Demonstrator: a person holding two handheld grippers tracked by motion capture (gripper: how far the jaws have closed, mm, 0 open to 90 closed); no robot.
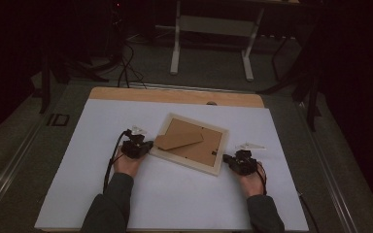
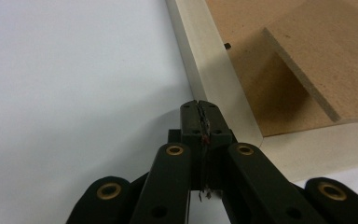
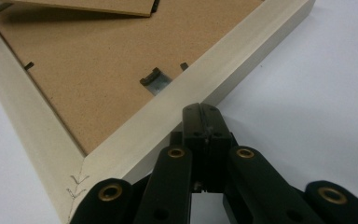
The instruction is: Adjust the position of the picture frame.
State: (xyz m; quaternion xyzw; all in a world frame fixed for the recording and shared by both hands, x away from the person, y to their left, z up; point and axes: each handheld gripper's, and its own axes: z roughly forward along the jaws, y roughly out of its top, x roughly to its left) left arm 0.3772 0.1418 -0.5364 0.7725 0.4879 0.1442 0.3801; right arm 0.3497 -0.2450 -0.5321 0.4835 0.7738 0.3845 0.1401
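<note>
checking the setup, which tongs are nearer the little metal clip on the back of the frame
Right. The right tongs sit shut at the frame's edge, just beside the clip. The left tongs rest shut at the opposite side.

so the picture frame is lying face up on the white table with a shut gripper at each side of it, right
Not quite: the picture frame lies face down, not face up. The high view shows its brown backing board and fold-out stand on top. The rest holds: it lies on the white table, with the shut left gripper and the shut right gripper at its two sides.
</note>
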